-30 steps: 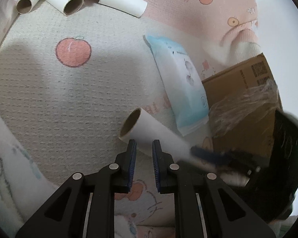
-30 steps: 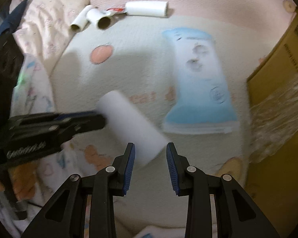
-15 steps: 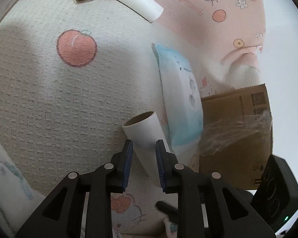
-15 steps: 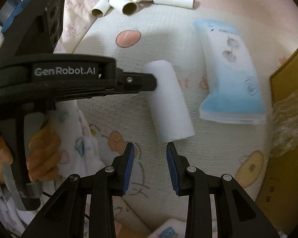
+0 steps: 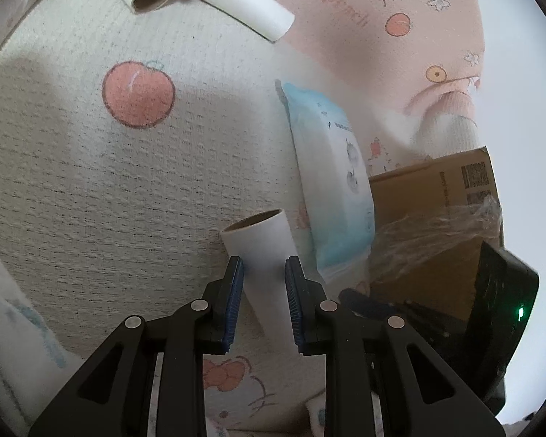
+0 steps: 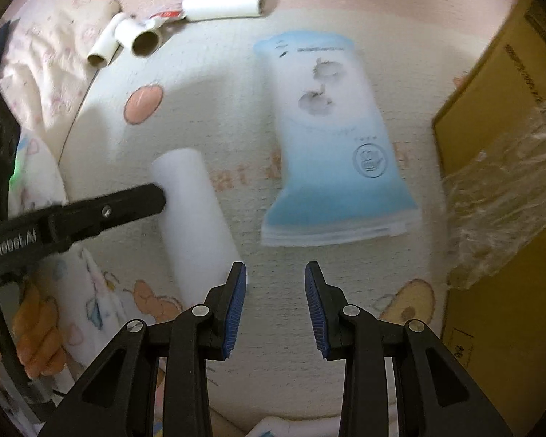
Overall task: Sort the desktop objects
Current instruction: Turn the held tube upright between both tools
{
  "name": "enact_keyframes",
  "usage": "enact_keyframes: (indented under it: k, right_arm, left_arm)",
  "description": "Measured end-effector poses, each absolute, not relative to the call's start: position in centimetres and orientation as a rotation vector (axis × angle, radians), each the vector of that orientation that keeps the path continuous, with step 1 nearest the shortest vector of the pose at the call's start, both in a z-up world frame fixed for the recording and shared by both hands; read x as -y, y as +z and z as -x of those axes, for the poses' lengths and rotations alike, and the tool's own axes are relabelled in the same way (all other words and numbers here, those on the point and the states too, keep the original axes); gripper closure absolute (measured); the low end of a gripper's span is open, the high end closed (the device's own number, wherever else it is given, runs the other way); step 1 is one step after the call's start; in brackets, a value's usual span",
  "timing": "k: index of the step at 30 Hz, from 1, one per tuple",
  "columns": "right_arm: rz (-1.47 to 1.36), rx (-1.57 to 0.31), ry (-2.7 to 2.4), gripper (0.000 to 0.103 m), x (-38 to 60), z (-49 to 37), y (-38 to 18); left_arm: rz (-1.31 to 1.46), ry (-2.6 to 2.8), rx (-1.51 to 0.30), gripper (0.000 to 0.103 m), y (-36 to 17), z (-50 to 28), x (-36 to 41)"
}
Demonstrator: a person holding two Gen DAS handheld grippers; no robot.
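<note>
Cream waffle-weave blanket [image 5: 91, 189] — peach print [image 5: 138, 94]; pink cartoon bedding [image 5: 345, 18] behind.

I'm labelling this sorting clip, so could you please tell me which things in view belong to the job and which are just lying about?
Part of the job:
- white paper tube between the left hand-held gripper jaws
- three more tubes at the far edge
- blue wipes pack
- small red-and-white packet

Just lying about:
- cardboard box
- clear plastic wrap
- patterned blanket

Cream blanket [image 5: 72, 182] with peach print carries four cardboard tubes, one red-labelled tube, one blue wipes pack [image 6: 331, 138], one cardboard box [image 5: 436, 196].
</note>
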State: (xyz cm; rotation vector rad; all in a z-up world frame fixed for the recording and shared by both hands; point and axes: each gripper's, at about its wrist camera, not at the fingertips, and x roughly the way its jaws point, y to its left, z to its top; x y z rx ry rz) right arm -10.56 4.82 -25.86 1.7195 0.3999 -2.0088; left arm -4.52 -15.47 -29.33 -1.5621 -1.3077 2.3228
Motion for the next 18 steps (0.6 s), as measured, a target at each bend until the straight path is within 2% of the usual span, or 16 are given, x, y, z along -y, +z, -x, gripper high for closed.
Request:
enact_keyframes:
  k: [6,11,13,14,18]
  right_arm:
    - [-1.705,-0.305,-1.939,0.073,-4.1,9.5,-25.3]
    - [-1.678,-0.297,-1.951,0.073,-3.0,10.6,-24.2]
    - [-1.672,-0.250,-1.950,0.073,-2.2,10.6,-24.4]
    - [-1.673,-0.221,-1.944,0.073,-2.3,10.8,-24.4]
    - [-1.690,-0.123,-1.895,0.073,-1.6,11.6,-25.1]
  left_arm:
    - [1.559,2.301,1.320,0.078,-29.5,4.6,15.5]
    - [1.531,2.297,1.360,0.078,-29.4,4.4,15.8]
    - [1.510,2.262,1.404,0.069,-29.5,4.4,16.0]
    - [1.501,2.236,1.427,0.061,-29.6,4.4,16.1]
    - [1.511,2.210,1.448,0.059,-30.0,4.7,16.1]
